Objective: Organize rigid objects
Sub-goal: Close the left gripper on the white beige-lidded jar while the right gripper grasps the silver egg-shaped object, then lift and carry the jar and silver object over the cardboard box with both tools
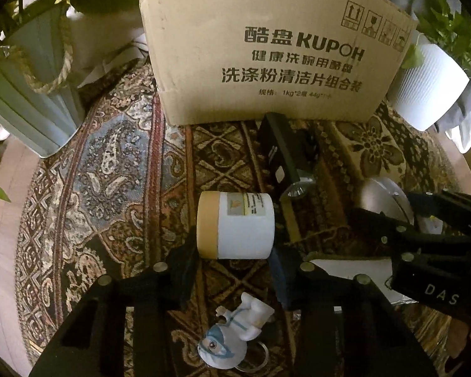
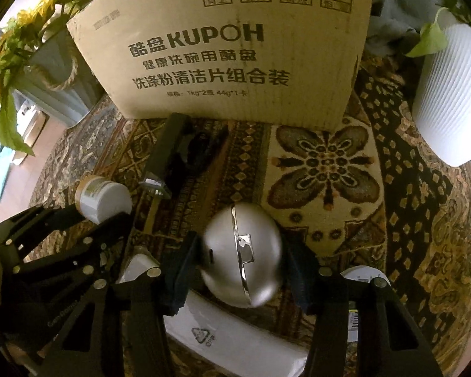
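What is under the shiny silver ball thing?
Under the silver ball-shaped case you can see the patterned rug and, nearer the camera, part of a flat white package with a recycling mark. Anything directly beneath the case is covered, so it cannot be seen.

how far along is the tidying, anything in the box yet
Nothing visibly packed; the cardboard box interior is hidden. In hand: left gripper closes around the white jar, right gripper around the silver ball case. Left on the rug: astronaut figurine, black flashlight, white packet.
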### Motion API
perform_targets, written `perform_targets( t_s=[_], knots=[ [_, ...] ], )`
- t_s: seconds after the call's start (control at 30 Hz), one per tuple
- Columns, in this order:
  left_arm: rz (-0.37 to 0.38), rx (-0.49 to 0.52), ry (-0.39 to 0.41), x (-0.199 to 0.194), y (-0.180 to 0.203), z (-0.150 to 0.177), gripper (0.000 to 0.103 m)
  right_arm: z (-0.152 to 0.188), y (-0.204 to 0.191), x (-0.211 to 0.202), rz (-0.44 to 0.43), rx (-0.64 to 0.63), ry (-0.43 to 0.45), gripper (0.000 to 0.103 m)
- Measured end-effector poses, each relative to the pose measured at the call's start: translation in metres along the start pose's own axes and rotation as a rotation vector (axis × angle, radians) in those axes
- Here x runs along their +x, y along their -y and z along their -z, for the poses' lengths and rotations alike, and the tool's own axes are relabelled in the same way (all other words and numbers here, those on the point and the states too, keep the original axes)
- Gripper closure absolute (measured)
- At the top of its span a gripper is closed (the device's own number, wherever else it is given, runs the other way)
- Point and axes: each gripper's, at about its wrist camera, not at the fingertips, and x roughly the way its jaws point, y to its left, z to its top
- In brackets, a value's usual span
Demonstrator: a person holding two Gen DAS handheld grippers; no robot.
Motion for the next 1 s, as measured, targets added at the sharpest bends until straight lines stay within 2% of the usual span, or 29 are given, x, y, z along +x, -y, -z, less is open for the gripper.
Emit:
perform_targets(
  t_s=[0.4,1.0],
  knots=[
    [0.008,-0.019,0.069,-0.028,0.000,-0.004,0.064,0.002,0.007,-0.027,-0.009,0.009,0.054,0.050],
    [0.013,-0.006,0.226,-0.086,0.005,-0.027,0.064,-0.010,0.002,-0.092,-0.018,0.022,0.212,0.050]
  ],
)
